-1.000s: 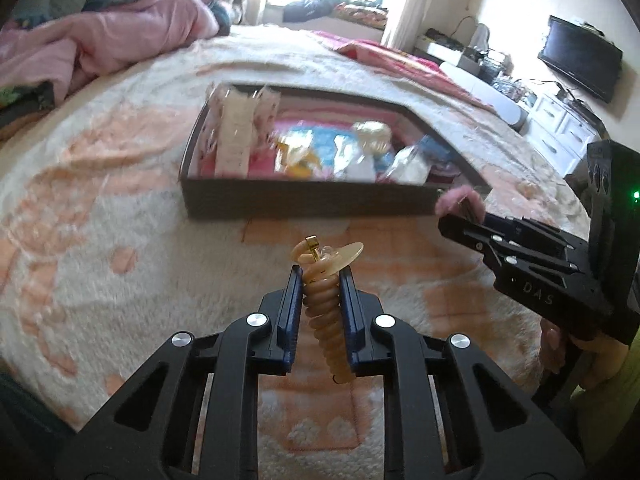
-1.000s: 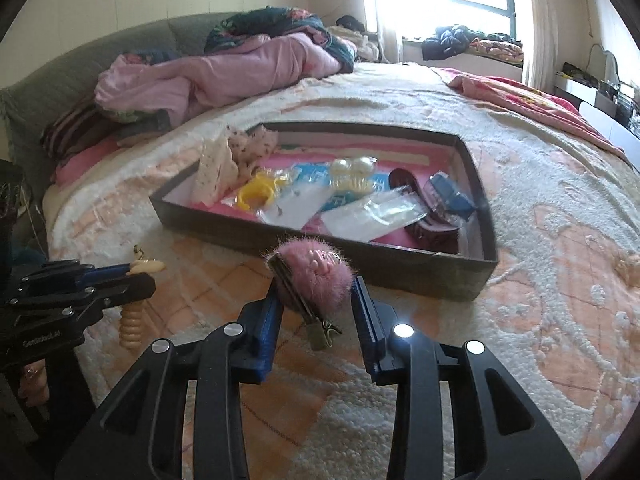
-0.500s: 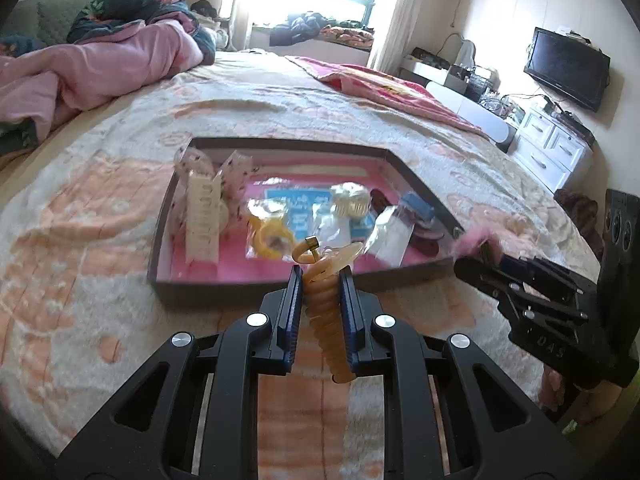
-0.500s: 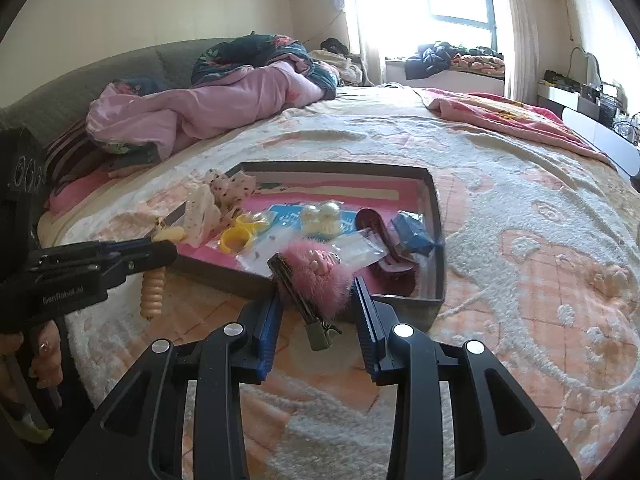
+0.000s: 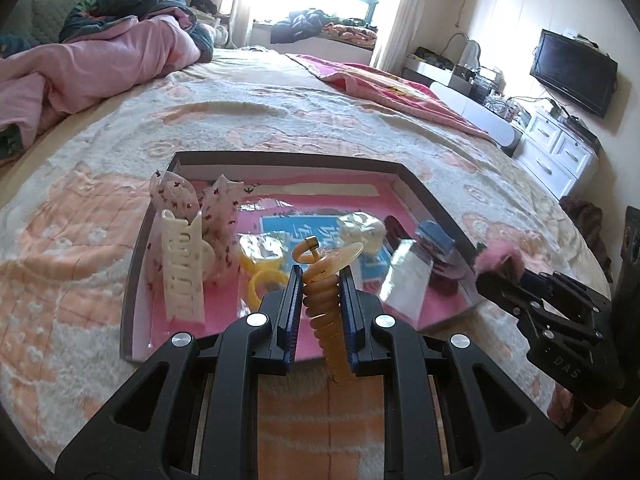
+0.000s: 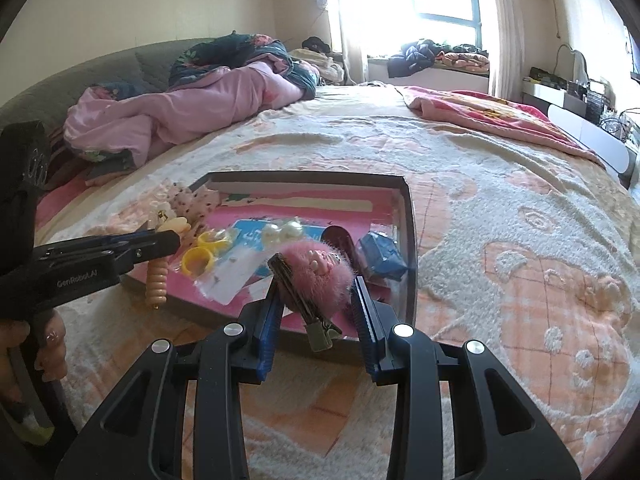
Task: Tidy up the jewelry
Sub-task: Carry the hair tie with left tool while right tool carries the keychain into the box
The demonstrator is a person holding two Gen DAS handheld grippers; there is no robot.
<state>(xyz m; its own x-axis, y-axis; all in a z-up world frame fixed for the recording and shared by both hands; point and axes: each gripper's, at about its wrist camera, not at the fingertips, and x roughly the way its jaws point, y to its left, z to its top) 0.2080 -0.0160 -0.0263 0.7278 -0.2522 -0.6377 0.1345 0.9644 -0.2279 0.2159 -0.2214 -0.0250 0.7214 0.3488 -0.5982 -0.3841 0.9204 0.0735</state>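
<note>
My left gripper [image 5: 319, 280] is shut on a tan spiral hair clip [image 5: 326, 320], held over the near edge of the dark tray [image 5: 132, 264] with its pink floor. The same clip [image 6: 157, 284] hangs from the left gripper [image 6: 168, 240] in the right wrist view. My right gripper [image 6: 316, 284] is shut on a fluffy pink hair clip [image 6: 320, 276] with a metal clasp, above the tray's near right part [image 6: 410, 240]. In the left wrist view the pink clip [image 5: 498, 258] and right gripper [image 5: 486, 278] sit at the tray's right corner.
The tray holds a cream claw clip [image 5: 182, 268], spotted fabric bows [image 5: 216, 208], yellow rings [image 6: 200, 258], pearls [image 6: 282, 230], clear bags [image 5: 406, 280], a blue item [image 6: 380, 258]. It lies on a fluffy patterned bedspread [image 6: 520, 240]. Pink bedding [image 6: 180, 112] is piled far left.
Both grippers have moved forward and slightly up with their clips, from in front of the tray to above its near edge. The tray now looks closer and seen more from above.
</note>
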